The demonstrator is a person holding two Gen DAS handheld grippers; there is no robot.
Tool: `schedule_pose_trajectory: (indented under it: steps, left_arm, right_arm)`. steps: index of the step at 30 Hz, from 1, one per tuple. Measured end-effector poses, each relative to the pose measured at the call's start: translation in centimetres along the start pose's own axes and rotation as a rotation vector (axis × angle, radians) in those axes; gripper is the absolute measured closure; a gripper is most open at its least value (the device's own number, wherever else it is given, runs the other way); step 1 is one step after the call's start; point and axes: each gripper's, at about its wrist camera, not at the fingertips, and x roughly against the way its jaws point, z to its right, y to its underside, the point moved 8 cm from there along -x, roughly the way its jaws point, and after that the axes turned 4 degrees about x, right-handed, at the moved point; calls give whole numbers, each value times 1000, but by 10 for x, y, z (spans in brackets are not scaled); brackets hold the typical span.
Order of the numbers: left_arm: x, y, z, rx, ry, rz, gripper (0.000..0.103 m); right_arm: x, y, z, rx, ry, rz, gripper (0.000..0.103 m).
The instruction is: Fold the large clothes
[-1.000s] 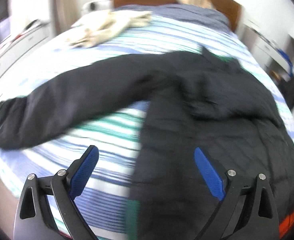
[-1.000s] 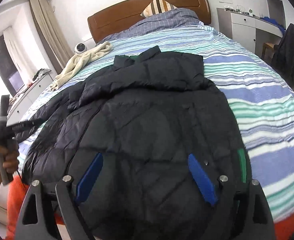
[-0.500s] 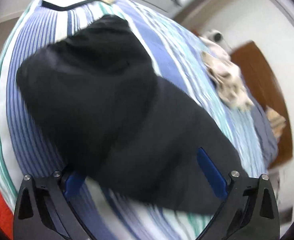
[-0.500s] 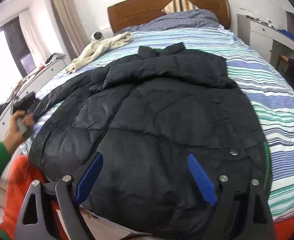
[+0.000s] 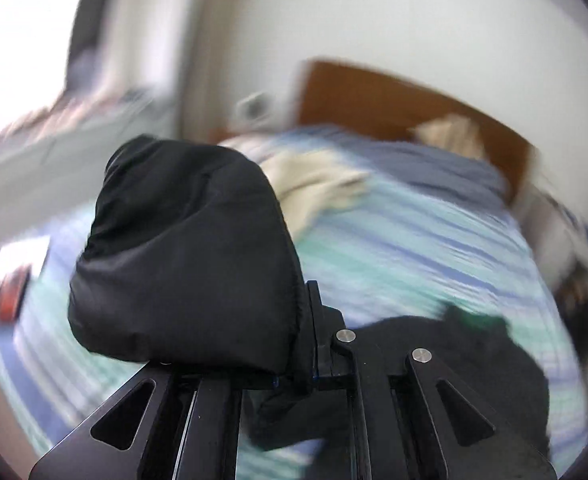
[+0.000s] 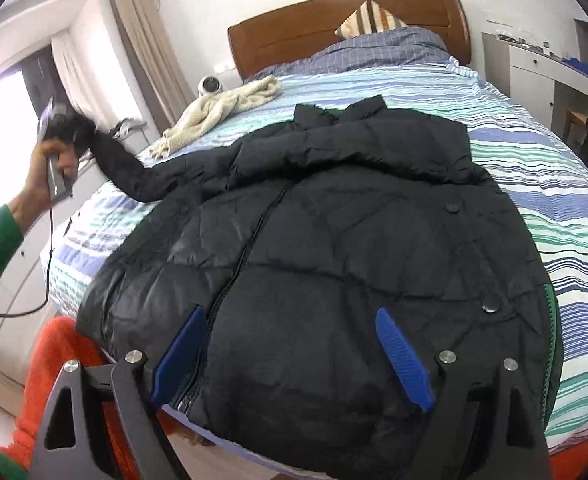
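Right gripper (image 6: 289, 356): jaws wide apart, nothing between them, hovering over the hem of the black padded jacket (image 6: 334, 248). The jacket lies front-up across the near half of the striped bed (image 6: 554, 168), zip running away from me, collar toward the headboard (image 6: 314, 36).

Left gripper (image 5: 306, 364): jaws have just been closing and are now clamped on the cuff of the jacket's left sleeve (image 5: 189, 252). In the right wrist view my left hand (image 6: 49, 160) holds that sleeve raised off the bed at its left edge; the sleeve (image 6: 125, 168) runs down from it to the shoulder.

Handling, my judgement: quilted filling makes the jacket bulky, soft and springy; the shell looks slick, so folds may slide open. Light for its size, but it will drag on the cover. Best holds are the firmer edges: cuff, hem, collar, zip line. The padded middle would only bunch.

Farther off: a cream garment (image 6: 221, 108) lies near the pillows, well apart from the jacket.
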Motion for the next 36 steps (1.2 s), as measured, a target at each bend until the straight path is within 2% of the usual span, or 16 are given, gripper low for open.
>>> schedule_pose_trajectory:
  steps: [3, 4, 7, 8, 9, 11, 13, 15, 18, 22, 25, 27, 28, 30, 35, 36]
  left_arm:
    - [19, 14, 100, -203, 132, 38, 94]
    - [24, 32, 143, -288, 192, 36, 94]
    - [26, 94, 224, -455, 286, -9, 87]
    - [22, 120, 246, -499, 311, -51, 77]
    - [18, 148, 264, -535, 321, -103, 47]
    - [8, 205, 287, -596, 308, -208, 14]
    - [4, 249, 297, -661, 306, -294, 15]
    - [12, 279, 297, -717, 301, -339, 16]
    - [32, 289, 276, -740, 317, -332, 16]
    - [52, 275, 222, -653, 323, -358, 13]
    - [45, 256, 192, -590, 273, -367, 13]
    - [40, 248, 161, -537, 228, -369, 13]
    - [42, 242, 140, -493, 198, -368, 13]
    - [43, 238, 108, -426, 161, -370, 13]
    - [49, 240, 54, -306, 88, -383, 13]
    - [48, 243, 47, -293, 75, -390, 13]
  right_arm:
    - [7, 0, 4, -21, 6, 26, 14]
    - [9, -1, 6, -27, 8, 32, 14]
    - [18, 0, 16, -48, 22, 54, 14]
    - [20, 1, 20, -59, 30, 61, 14]
    - [22, 1, 24, -67, 35, 65, 14]
    - [28, 3, 37, -107, 51, 78, 14]
    - [34, 6, 50, -146, 61, 88, 14]
    - [40, 10, 66, -188, 84, 93, 14]
    - [44, 13, 85, -240, 106, 94, 14]
    - [39, -11, 112, -309, 87, 109, 14]
    - [22, -51, 127, -368, -3, 126, 14]
    - [-7, -86, 143, -444, -100, 123, 14]
    - [-22, -99, 152, -471, -105, 118, 14]
    - [-54, -121, 168, -498, -87, 105, 14]
    - [-153, -147, 195, -520, -37, -45, 14]
    - [-161, -146, 193, -519, -57, -59, 25]
